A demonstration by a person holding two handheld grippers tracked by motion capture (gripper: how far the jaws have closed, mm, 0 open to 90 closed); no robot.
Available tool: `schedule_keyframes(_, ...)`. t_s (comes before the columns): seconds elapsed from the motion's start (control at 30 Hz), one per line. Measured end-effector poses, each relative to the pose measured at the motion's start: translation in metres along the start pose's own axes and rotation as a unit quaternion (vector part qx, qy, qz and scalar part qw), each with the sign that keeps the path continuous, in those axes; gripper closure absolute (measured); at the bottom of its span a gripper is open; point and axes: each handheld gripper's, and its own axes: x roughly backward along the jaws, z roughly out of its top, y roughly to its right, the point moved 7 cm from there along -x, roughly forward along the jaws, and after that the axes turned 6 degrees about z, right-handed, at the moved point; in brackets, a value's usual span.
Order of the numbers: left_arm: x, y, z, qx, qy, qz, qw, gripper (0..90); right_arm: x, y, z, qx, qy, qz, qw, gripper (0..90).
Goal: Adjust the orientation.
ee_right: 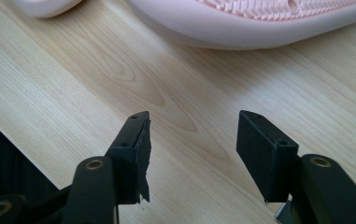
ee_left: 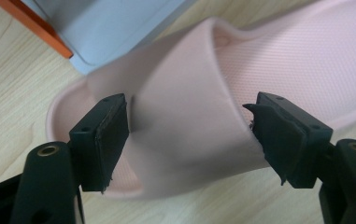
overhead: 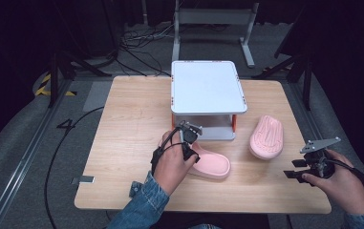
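Note:
A pink slipper [overhead: 213, 165] lies upright on the wooden table [overhead: 132, 124], just in front of the white shelf. My left gripper [overhead: 192, 151] reaches down over its toe end. In the left gripper view the jaws [ee_left: 189, 116] stand on either side of the slipper's strap [ee_left: 189, 93], with the pads at its edges and no visible squeeze. A second pink slipper [overhead: 267, 137] lies sole up to the right. My right gripper [overhead: 295, 170] hovers near the table's front right corner, open and with nothing in it [ee_right: 192, 135], its jaws pointing toward the upturned slipper [ee_right: 259, 23].
A white two-tier shelf [overhead: 207, 88] with orange posts stands at the back middle of the table; its lower tray [ee_left: 105, 28] is close behind the upright slipper. The table's near edge [ee_right: 7, 135] runs just left of the right gripper's jaws.

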Motion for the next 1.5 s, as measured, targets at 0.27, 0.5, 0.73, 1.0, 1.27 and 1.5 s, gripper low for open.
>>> schedule_keyframes(0.27,0.011,-0.017,-0.039,0.026,-0.014,-0.003,0.9996,25.6,-0.008,-0.002,0.015,0.017,0.0,0.009,0.9998,45.5)
schedule_keyframes(0.5,0.01,-0.013,-0.042,0.015,0.0,-0.017,0.9997,38.4,-0.016,-0.006,0.022,0.029,-0.007,0.015,0.9994,45.4)
schedule_keyframes(0.73,0.011,-0.008,-0.033,-0.012,0.008,-0.001,0.9999,62.4,-0.012,-0.005,0.019,0.029,-0.003,0.01,0.9995,45.9)
schedule_keyframes(1.0,0.016,-0.009,-0.025,-0.023,0.019,0.009,0.9995,69.3,-0.009,-0.004,0.014,0.023,-0.003,0.007,0.9997,46.0)
schedule_keyframes(1.27,0.024,-0.009,-0.001,-0.056,0.041,0.022,0.9974,72.7,-0.006,-0.003,0.005,0.012,-0.005,0.002,0.9999,46.0)
schedule_keyframes(1.5,0.026,-0.011,0.02,-0.086,0.047,0.035,0.9946,79.4,-0.001,0.0,-0.003,0.001,-0.003,-0.001,1.0,46.0)
